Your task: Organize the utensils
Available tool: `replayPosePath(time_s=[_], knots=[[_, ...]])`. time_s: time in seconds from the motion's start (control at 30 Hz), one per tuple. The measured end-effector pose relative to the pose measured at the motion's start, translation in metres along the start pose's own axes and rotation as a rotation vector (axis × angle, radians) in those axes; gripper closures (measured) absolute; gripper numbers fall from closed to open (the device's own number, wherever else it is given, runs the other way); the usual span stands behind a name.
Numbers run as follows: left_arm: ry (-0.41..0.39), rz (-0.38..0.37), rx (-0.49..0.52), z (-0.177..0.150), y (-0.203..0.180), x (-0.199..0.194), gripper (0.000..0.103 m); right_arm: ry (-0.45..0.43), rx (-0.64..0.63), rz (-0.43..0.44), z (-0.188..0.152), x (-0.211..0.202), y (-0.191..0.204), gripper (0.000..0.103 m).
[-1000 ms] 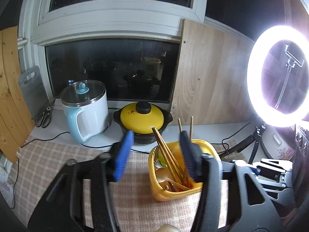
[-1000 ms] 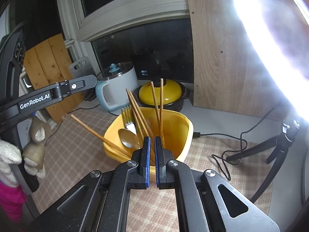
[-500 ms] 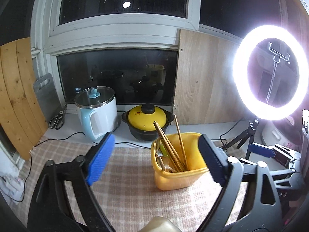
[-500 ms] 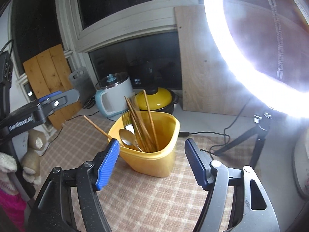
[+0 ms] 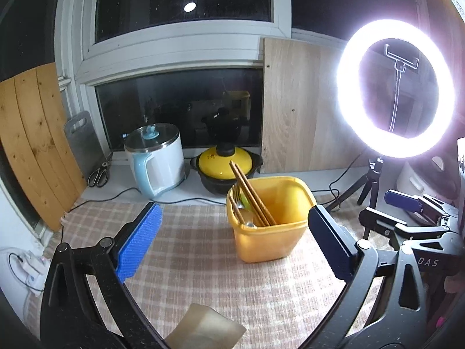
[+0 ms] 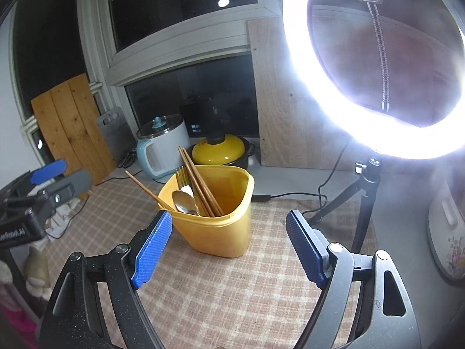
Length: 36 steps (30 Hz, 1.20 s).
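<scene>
Both grippers, left gripper and right gripper, are gaping wide and empty; light, stiff wooden chopsticks are leaning in the yellow plastic bin, likely best pinched near their upper ends.

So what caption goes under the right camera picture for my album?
Open right gripper facing a yellow tub of chopsticks, a spoon and a fork.

A yellow plastic tub stands upright on the checked cloth of the desk. Inside it, leaning toward its left side, are brown wooden chopsticks, a metal fork and a metal spoon. One single chopstick tilts out over the left rim.
</scene>
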<state>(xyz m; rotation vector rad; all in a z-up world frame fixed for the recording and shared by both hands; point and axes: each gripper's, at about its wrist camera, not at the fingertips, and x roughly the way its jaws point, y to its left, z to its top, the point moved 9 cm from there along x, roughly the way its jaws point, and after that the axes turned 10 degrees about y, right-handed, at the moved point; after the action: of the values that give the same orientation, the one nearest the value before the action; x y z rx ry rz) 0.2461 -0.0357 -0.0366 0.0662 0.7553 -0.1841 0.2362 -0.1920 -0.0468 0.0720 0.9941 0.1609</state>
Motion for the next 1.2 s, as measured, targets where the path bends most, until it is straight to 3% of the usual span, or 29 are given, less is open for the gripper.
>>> replayPosePath(time_s=[0.33,1.2], knots=[[0.053,0.012,-0.048,-0.015,0.004,0.006,0.001,-0.007,0.015,-0.017,-0.007,-0.006,-0.004,0.022],[0.046,0.029,-0.040,-0.013,0.003,0.004,0.001,0.008,0.040,-0.003,-0.012,-0.003,-0.004,0.022]])
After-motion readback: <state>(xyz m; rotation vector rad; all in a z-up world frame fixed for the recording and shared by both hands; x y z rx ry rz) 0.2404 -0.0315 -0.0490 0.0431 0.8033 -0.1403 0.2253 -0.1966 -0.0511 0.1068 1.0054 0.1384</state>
